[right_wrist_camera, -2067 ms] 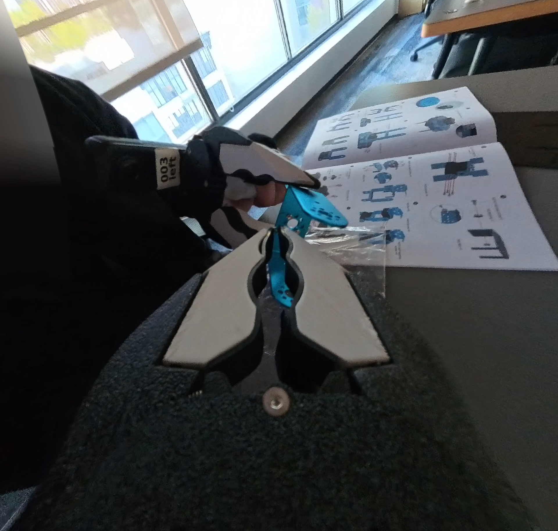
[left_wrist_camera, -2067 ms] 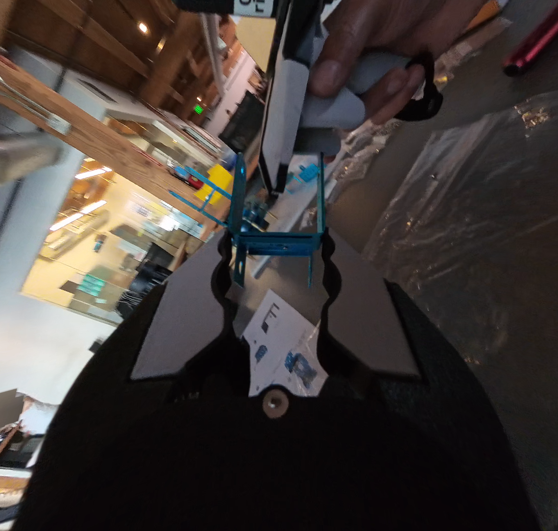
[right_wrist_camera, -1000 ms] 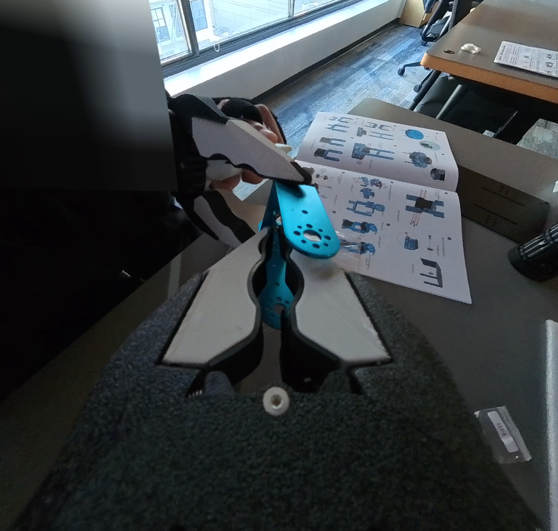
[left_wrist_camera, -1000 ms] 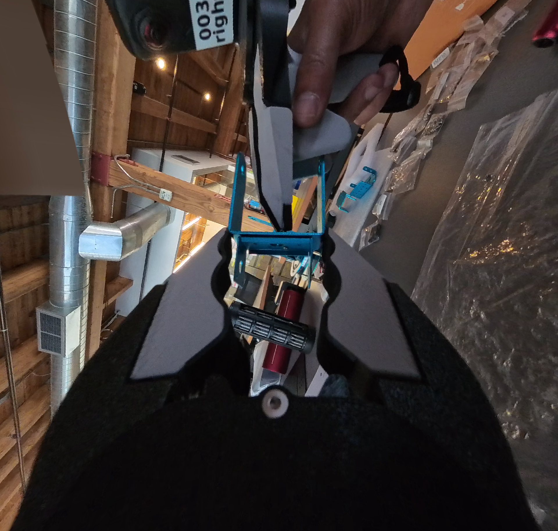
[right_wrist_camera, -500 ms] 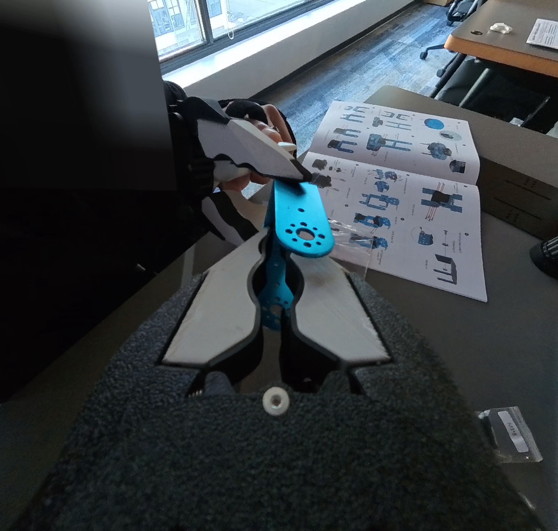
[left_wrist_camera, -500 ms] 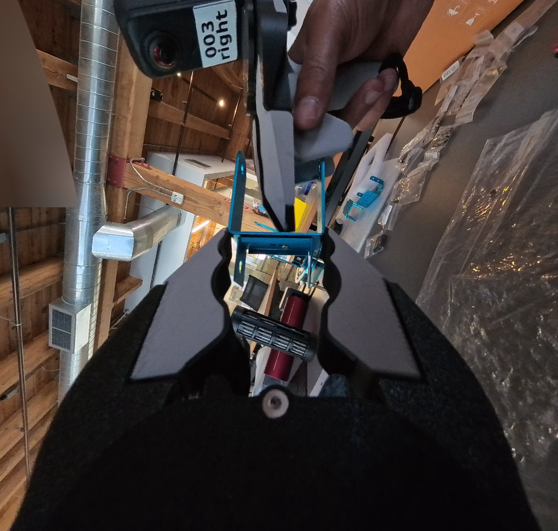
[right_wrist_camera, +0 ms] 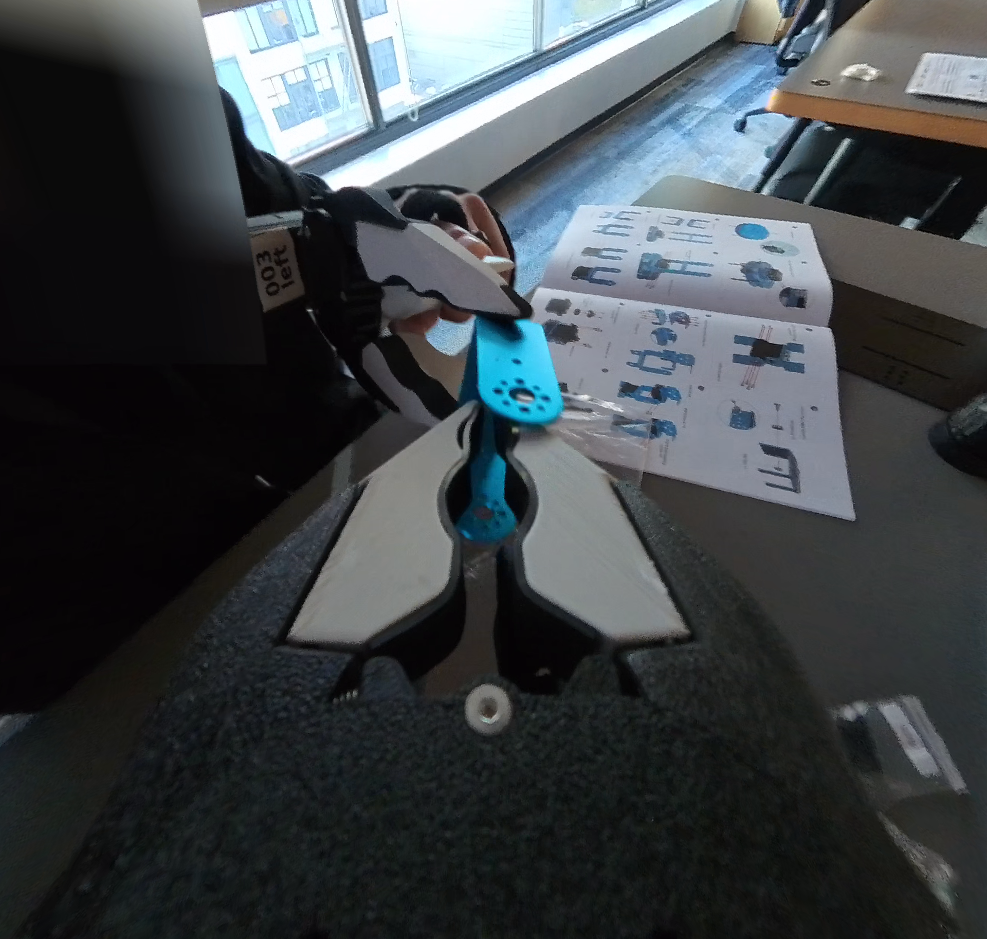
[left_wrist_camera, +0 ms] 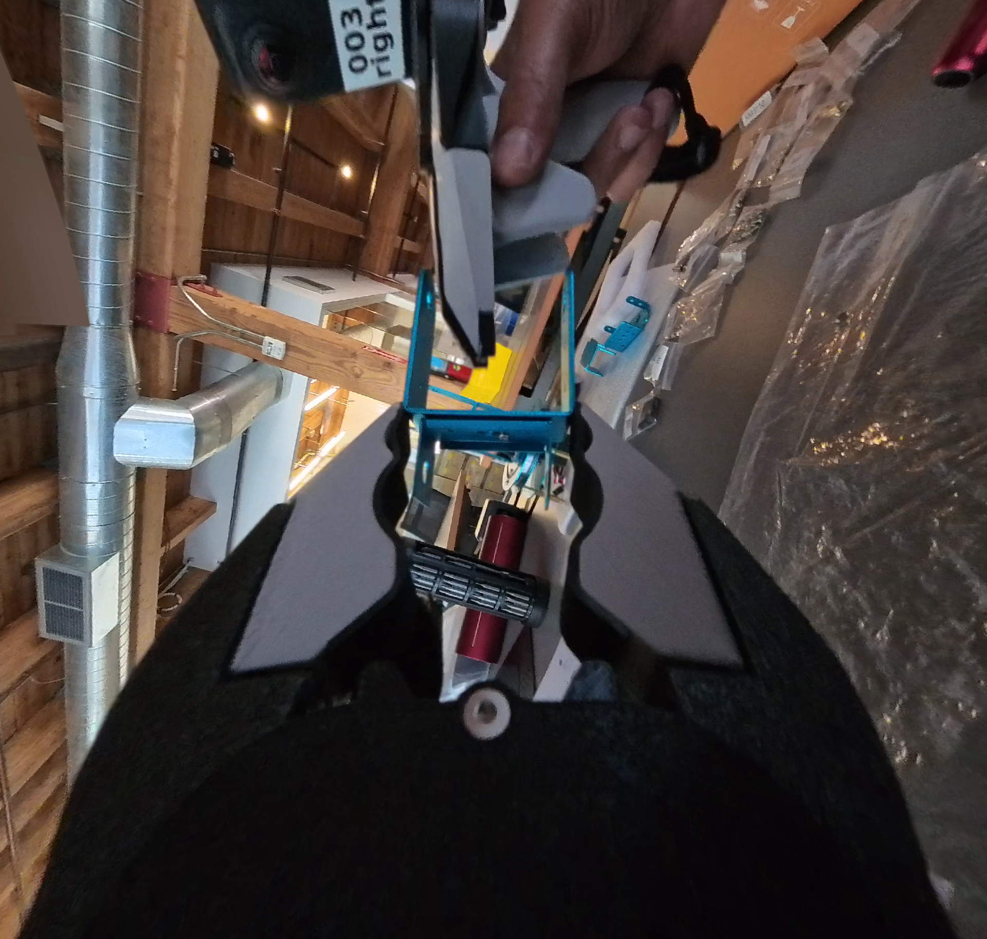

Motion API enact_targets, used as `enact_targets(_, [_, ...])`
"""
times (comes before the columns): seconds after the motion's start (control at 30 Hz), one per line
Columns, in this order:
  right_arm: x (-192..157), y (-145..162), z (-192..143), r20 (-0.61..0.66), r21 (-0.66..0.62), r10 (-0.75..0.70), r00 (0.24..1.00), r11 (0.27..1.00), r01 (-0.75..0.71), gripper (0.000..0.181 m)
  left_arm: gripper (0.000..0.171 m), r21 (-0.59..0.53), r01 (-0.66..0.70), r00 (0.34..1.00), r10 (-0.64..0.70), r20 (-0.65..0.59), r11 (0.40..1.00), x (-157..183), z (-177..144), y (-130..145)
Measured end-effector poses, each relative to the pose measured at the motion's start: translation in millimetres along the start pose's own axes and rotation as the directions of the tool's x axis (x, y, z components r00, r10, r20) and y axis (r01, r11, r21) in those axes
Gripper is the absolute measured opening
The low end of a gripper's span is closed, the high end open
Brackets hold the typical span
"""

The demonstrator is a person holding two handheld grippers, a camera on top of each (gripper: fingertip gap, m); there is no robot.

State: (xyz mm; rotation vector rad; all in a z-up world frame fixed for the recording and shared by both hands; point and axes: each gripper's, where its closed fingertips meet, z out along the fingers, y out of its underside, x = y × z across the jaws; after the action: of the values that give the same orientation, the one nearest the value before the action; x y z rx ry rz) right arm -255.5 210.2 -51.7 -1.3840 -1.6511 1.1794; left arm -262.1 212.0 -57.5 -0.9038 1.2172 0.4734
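Both grippers clamp one blue metal bracket: left gripper and right gripper, jaws closed on it; its base edge hidden.

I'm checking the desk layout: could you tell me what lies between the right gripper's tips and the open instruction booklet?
In the right wrist view, a clear plastic bag lies there, overlapping the booklet edge, just beyond the right gripper clamping the blue bracket.
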Motion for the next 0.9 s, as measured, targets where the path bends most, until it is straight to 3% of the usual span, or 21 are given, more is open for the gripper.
enact_targets(0.07, [19, 13, -16, -0.076, -0.041, 0.000, 0.997, 0.999, -0.004, 0.003, 0.059, -0.018, -0.022, 0.999, 0.022, -0.024, 1.000, 2, -1, 7])
enact_targets(0.13, [24, 33, -29, -0.065, -0.106, 0.032, 0.997, 0.994, -0.039, 0.003, 0.059, -0.042, -0.039, 0.998, 0.037, -0.045, 0.998, 3, -4, 17])
enact_targets(0.27, [22, 95, -31, -0.038, -0.407, 0.025, 0.999, 0.912, -0.038, 0.003, 0.058, -0.106, -0.062, 0.996, 0.054, -0.073, 0.992, 3, -12, 44])
enact_targets(0.43, [10, 166, -26, -0.012, -0.760, -0.028, 1.000, 0.650, 0.009, 0.003, 0.058, -0.153, -0.067, 0.995, 0.055, -0.082, 0.986, 5, -21, 61])
enact_targets(0.63, [-3, 190, -21, 0.019, -0.864, -0.024, 1.000, 0.502, 0.029, 0.004, 0.059, -0.168, -0.057, 0.996, 0.045, -0.077, 0.984, 10, -27, 66])
enact_targets(0.9, [1, 185, -26, -0.009, -0.870, -0.050, 0.999, 0.493, 0.016, 0.007, 0.059, -0.166, -0.047, 0.995, 0.032, -0.089, 0.985, 15, -31, 66])
